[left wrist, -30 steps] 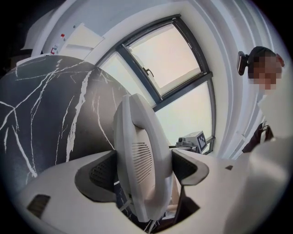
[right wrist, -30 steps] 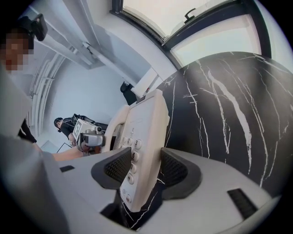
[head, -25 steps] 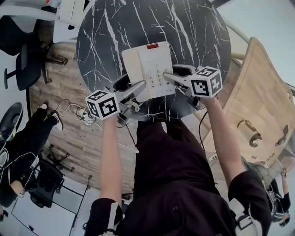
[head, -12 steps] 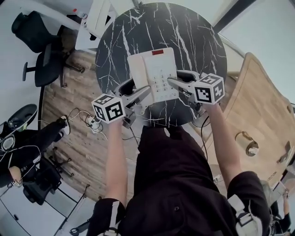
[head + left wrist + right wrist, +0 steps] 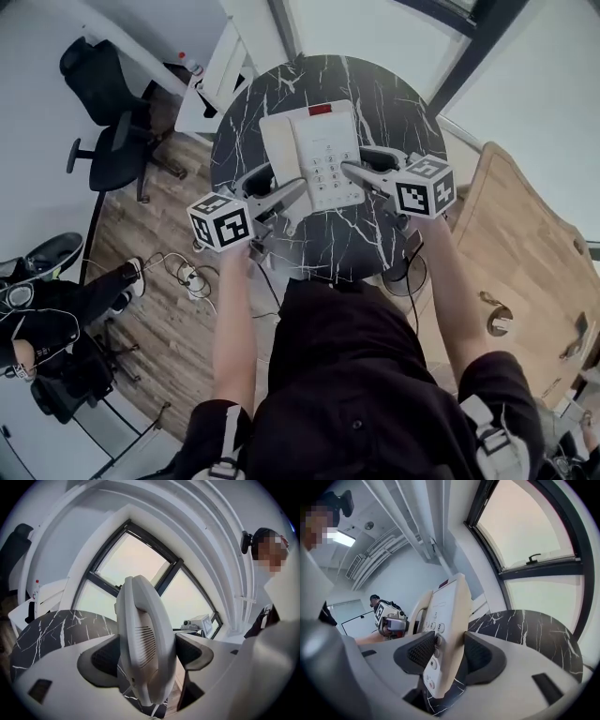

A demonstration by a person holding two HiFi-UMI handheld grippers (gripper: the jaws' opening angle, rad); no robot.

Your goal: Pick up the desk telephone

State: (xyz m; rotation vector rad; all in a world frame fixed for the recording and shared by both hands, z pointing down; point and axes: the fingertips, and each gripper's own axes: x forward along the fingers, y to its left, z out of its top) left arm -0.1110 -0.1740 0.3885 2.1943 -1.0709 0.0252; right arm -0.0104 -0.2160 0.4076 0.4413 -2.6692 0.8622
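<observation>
The desk telephone (image 5: 314, 150) hangs over the round black marble desk (image 5: 384, 98), held between two sets of tongs, one at each long side. The left tongs (image 5: 292, 190) are closed on the handset edge. In the left gripper view the handset (image 5: 140, 630) stands on end between the dark pads of the left tongs (image 5: 146, 654), filling the gap. The right tongs (image 5: 352, 171) clamp the opposite edge beside the keypad. In the right gripper view the pads of the right tongs (image 5: 443, 654) sit on either face of the phone body (image 5: 447, 616), set wide to its thickness, with marble showing under its lower edge.

The phone sits over the middle of the desk, with bare marble all round it — a wide band at the far rim, a narrower one toward the person. To the right a wooden table (image 5: 525, 253) comes near the desk's rim. To the left the wood floor (image 5: 169, 206) lies open, with cables (image 5: 183, 275) just off the near-left rim and an office chair (image 5: 108, 112) well apart.
</observation>
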